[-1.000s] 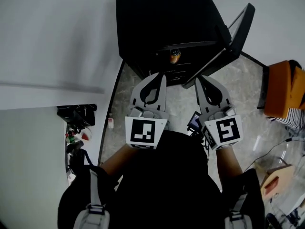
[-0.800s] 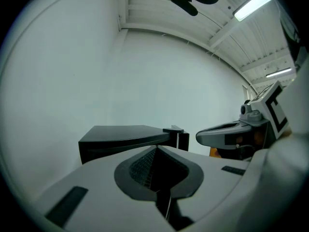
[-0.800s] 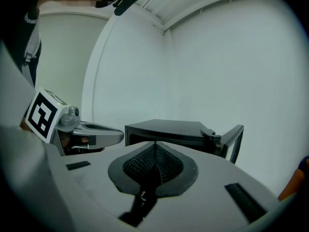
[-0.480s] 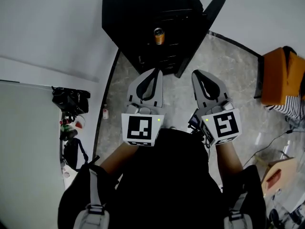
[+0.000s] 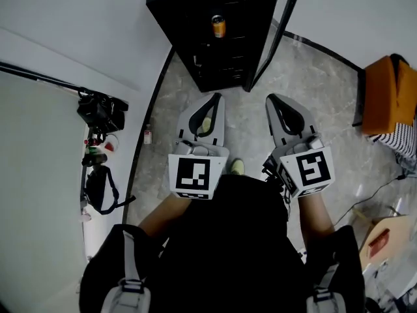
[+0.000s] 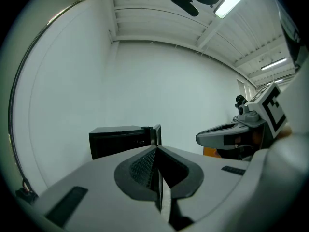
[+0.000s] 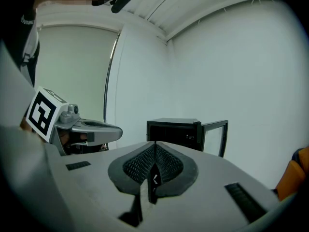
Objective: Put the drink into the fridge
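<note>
The drink can stands upright on a shelf inside the black fridge, near the front of the opening, so I judge the main step done. The fridge door is still swung wide open on the right of the cabinet. If the job includes shutting it, that is what remains.

Both my tools are free. The left gripper has its jaws pressed together with nothing between the pads, and the right gripper is the same, jaws fully closed and empty. The two sit side by side in front of me, pointing towards the fridge and well apart from it, with bare grey stone floor between.

Nothing lies on that stretch of floor, so the way to the door looks clear. Clutter keeps to the floor's edges. By the left edge along the wall there is dark camera gear, a black bag and a small bottle standing on the floor. At the right edge there is an orange seat, a thin cable trailing across the floor and a cardboard box towards the near right corner. The open door is the one thing I would watch, since its free edge juts towards the right gripper's side.
</note>
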`<action>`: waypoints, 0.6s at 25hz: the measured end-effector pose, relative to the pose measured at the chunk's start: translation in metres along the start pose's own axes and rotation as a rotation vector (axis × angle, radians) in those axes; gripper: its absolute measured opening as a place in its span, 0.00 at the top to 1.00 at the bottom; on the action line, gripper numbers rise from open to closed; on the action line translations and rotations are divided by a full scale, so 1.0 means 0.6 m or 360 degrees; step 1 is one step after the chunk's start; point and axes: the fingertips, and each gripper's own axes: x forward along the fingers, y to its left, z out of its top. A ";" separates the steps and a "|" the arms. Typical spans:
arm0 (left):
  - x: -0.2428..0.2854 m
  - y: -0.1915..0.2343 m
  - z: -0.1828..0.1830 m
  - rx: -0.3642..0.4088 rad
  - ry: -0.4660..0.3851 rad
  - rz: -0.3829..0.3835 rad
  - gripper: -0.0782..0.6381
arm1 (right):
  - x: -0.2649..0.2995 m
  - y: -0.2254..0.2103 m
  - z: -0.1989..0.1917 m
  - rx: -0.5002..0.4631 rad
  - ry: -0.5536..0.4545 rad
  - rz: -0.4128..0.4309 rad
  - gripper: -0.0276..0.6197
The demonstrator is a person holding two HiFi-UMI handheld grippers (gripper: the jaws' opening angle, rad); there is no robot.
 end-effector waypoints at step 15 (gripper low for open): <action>-0.095 0.002 -0.011 -0.0017 -0.0008 0.0020 0.88 | -0.055 0.072 0.003 -0.0005 -0.0040 -0.0030 0.93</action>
